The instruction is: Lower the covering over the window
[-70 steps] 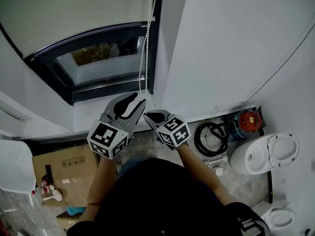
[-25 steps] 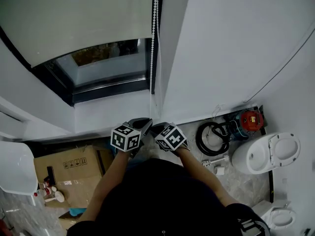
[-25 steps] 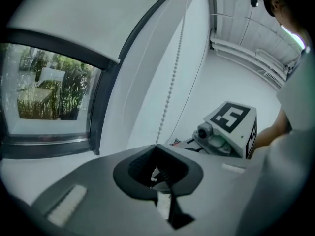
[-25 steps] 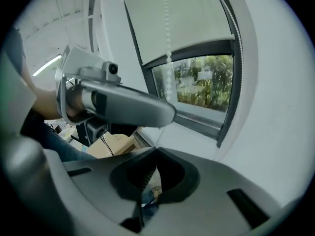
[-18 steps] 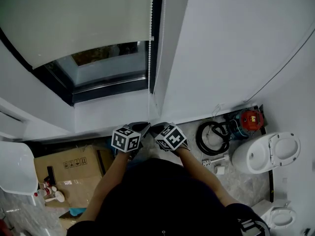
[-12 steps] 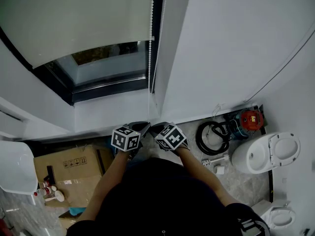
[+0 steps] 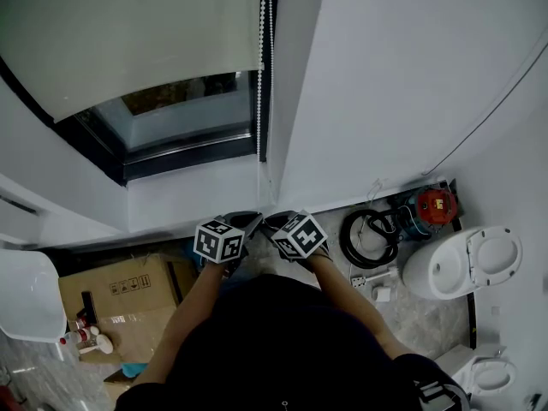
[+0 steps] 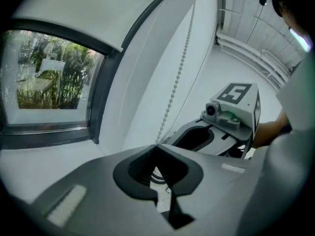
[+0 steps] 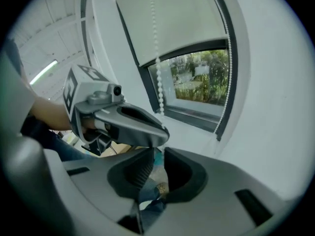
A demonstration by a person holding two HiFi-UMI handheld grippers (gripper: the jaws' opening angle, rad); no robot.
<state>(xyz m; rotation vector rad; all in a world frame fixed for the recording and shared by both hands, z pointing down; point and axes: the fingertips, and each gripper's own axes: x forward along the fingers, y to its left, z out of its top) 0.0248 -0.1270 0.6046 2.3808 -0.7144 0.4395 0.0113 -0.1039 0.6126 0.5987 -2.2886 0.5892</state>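
The pale roller blind (image 7: pixel 145 32) hangs partway over the dark-framed window (image 7: pixel 180 114), whose lower pane still shows. A white bead chain (image 7: pixel 259 101) runs down the frame's right side. My left gripper (image 7: pixel 248 223) sits below the sill, shut on the bead chain (image 8: pixel 177 77) where it meets the jaw tips (image 8: pixel 157 146). My right gripper (image 7: pixel 272 223) is right beside it, tip to tip. In the right gripper view its jaws (image 9: pixel 157 154) stand narrowly parted with nothing seen between them. The chain (image 9: pixel 156 73) drops behind the left gripper (image 9: pixel 165 131).
A white wall runs along the right of the window. On the floor below stand a cardboard box (image 7: pixel 111 285), small bottles (image 7: pixel 81 336), a coiled black hose (image 7: pixel 368 238), a red device (image 7: pixel 432 205) and a white toilet (image 7: pixel 454 264).
Since the earliest frame both grippers have dropped from sill height to well below it, and the blind's bottom edge has come lower. Over the last second almost nothing has moved.
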